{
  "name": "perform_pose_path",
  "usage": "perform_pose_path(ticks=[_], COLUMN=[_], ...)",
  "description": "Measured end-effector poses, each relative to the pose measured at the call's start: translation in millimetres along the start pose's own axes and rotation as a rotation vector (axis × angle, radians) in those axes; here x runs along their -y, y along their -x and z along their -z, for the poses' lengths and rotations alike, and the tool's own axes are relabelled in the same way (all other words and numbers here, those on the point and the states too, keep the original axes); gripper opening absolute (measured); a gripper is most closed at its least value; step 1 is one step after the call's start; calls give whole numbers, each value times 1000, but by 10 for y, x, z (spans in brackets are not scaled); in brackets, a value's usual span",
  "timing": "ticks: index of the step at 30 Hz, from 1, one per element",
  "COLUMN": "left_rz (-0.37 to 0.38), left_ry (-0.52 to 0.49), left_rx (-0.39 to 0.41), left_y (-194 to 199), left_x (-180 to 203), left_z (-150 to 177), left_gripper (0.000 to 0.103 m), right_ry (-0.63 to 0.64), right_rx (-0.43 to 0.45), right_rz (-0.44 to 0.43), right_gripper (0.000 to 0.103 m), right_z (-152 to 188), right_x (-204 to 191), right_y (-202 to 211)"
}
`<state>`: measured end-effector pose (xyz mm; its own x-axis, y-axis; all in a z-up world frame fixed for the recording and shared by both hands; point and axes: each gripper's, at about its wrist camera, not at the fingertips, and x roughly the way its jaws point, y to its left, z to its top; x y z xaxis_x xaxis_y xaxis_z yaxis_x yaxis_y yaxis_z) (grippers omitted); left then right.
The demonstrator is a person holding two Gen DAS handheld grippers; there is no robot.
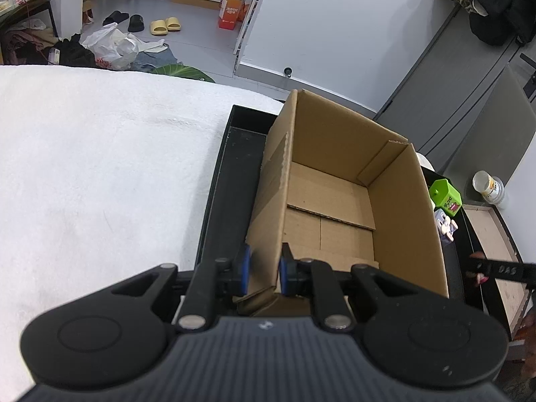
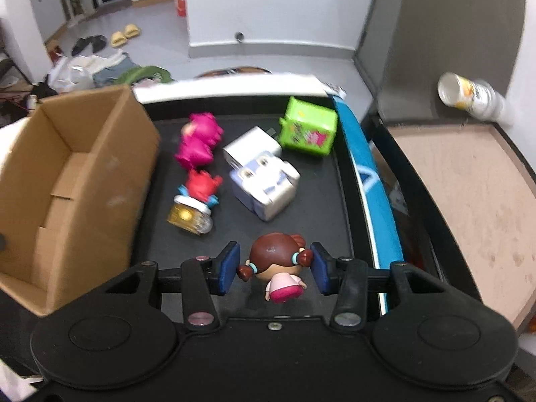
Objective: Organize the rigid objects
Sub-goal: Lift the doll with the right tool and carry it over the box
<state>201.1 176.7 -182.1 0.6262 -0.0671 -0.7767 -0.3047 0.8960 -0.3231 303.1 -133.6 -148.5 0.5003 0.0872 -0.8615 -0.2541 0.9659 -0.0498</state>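
Right gripper (image 2: pixel 274 268) clamped on doll figurine (image 2: pixel 276 261) by the pigtails, brown head between blue pads, held above black tray (image 2: pixel 301 231). Left gripper (image 1: pixel 264 269) pinched shut on near wall of empty cardboard box (image 1: pixel 335 201), one pad inside, one outside. Box standing on tray's left part. Spread on tray beyond the doll: two pink figures (image 2: pixel 197 142), red figure on gold base (image 2: pixel 196 204), white-blue boxes (image 2: pixel 264 184), green box (image 2: pixel 310 127). White towel (image 1: pixel 100 167) left of tray
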Motion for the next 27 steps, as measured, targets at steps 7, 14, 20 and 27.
perform_pose_path(ticks=[7,14,20,27], left_rz=[1,2,3,6], left_ry=[-1,0,1,3], left_rx=[-3,-3,-4,-5], left_y=[1,0,1,-7], left_x=[13,12,10,19], left_z=[3,5,5,8], left_gripper=[15,15,15,15], right_ry=[97,155,162,232], right_rx=[35,60,81,112], right_rz=[31,41,-3,-15], right_gripper=[45,45,45,45], right_z=[-171,-332,-561,-810], right_x=[-133,-283,-474,-742], right_y=[104,175,303,339])
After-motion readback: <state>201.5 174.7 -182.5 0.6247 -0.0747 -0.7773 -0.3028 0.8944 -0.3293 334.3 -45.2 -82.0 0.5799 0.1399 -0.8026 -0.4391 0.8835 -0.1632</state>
